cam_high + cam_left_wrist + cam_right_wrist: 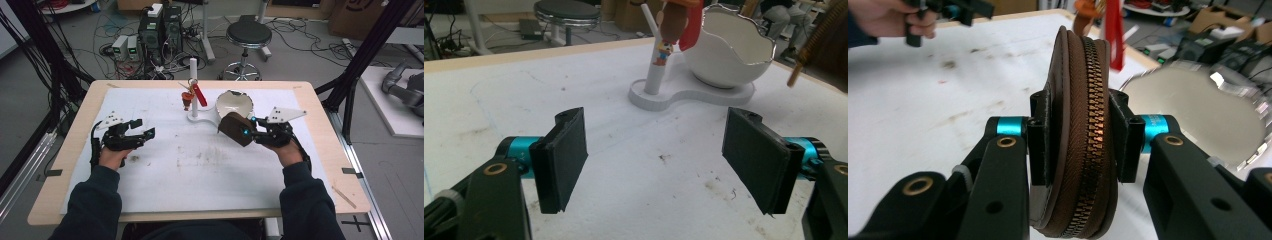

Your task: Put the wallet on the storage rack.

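Presently: tabletop [165,180] across the frame's middle; white egg-shaped bowl [234,104] upper centre; brown zipped pouch [236,129] right of centre, clamped in right gripper [254,131] jaws; left gripper [142,131] at left, jaws apart.

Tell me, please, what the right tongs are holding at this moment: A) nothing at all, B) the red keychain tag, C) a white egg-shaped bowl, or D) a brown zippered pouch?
D: in the right gripper view the right tongs are clamped on both sides of a brown zippered pouch, with the zipper running up between the jaws; the high view shows the same pouch held beside the white bowl.
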The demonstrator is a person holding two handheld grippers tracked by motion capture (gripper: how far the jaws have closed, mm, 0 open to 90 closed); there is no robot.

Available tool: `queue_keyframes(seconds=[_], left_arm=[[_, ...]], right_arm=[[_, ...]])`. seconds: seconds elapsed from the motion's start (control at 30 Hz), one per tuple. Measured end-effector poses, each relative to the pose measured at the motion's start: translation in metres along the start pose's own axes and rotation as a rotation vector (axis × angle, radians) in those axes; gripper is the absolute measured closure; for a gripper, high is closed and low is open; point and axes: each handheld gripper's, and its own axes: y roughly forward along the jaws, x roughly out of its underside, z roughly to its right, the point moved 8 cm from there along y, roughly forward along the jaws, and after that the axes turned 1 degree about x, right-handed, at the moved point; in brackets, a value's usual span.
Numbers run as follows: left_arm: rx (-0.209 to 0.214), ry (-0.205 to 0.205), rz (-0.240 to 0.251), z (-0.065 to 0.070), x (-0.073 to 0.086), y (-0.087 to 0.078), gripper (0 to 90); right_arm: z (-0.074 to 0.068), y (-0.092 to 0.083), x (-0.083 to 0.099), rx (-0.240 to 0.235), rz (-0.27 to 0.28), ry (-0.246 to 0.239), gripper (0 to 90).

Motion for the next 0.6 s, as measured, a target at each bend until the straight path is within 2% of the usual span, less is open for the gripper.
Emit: queue_keyframes(seconds=[0.1, 0.33, 0.6], left_arm=[[0.004, 0.002, 0.000, 0.001, 0.000, 0.000, 25.9], [-0.006, -0.006, 0.017, -0.003, -0.002, -0.002, 25.9], [-0.008, -0.008, 0.012, -0.003, -0.001, -0.001, 25.9]], right_arm=[[0.009, 0.004, -0.013, 0.024, 0.001, -0.024, 67.3], [0.037, 0.021, -0.033, 0.102, -0.050, -0.079, 67.3], [0.066, 0.037, -0.033, 0.183, -0.093, -0.102, 67.3]])
